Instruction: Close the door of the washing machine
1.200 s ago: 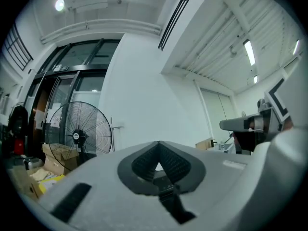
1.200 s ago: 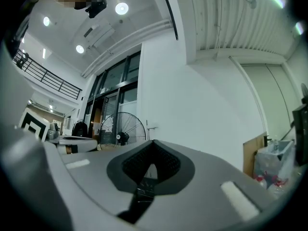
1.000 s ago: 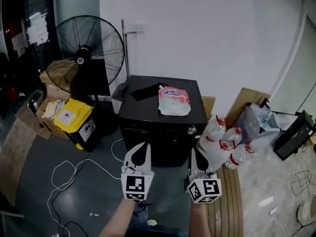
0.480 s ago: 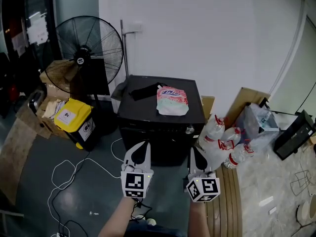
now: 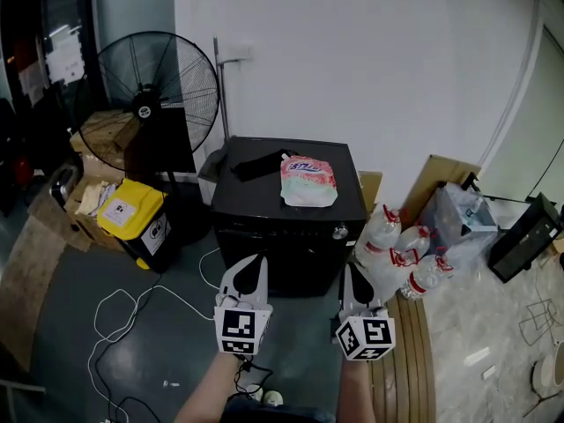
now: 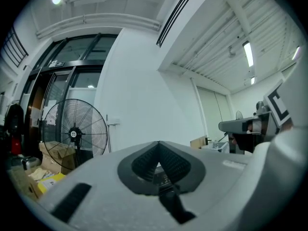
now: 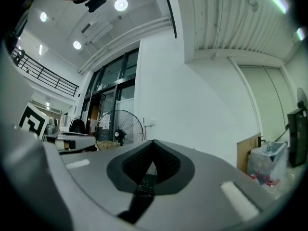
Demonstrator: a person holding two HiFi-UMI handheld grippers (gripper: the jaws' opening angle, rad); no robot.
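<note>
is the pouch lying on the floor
No, the pouch lies on top of the black machine.

From my remote feed this looks like a back corner of a workshop or lab hall, not a home. A big pedestal fan [image 5: 159,95] stands by stacked cardboard boxes [image 5: 97,135] and a yellow bin [image 5: 132,214], loose cables [image 5: 123,311] trail over the grey floor [image 5: 62,324], and plastic water bottles [image 5: 401,249] are heaped beside the washing machine [image 5: 291,236], which sits against a bare white wall [image 5: 370,69]. The gripper views show tall glass doors [image 6: 62,100], a high ceiling with round lights [image 7: 120,5] and an upper-level railing [image 7: 45,76].
</note>
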